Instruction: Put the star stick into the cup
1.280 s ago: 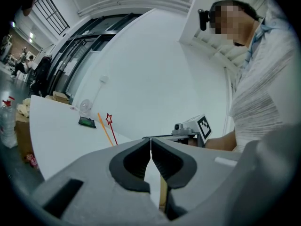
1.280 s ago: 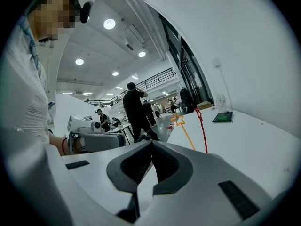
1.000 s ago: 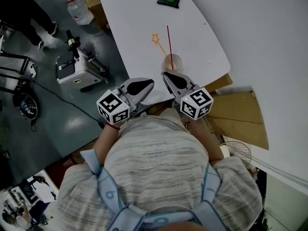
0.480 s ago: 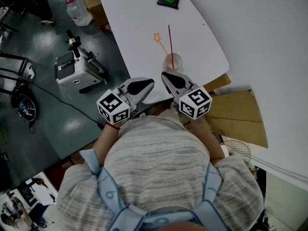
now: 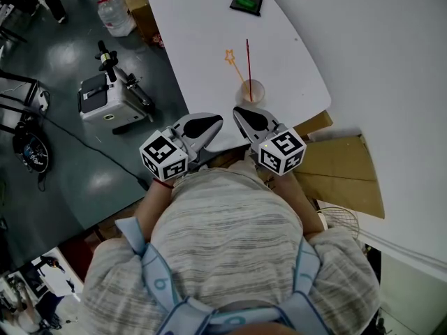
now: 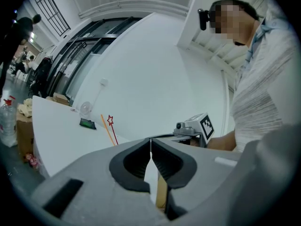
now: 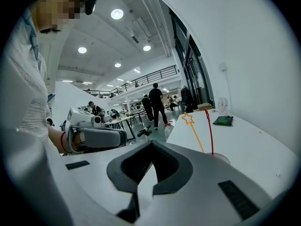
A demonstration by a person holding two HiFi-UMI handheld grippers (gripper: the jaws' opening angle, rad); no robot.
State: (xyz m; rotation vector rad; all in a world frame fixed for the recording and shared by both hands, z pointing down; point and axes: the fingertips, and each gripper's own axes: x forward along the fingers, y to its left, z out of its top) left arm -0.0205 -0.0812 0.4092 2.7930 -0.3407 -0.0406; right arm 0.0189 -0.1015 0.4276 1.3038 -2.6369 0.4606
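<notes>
Grippers sit nearest, at the edge of the white table: left gripper and right gripper are both pinched closed on nothing. Just beyond the right fingertips stands the clear plastic cup. The orange star-topped stick leans out of it beside a thin red stick. Looks basically done to me; next is probably just backing off.
</notes>
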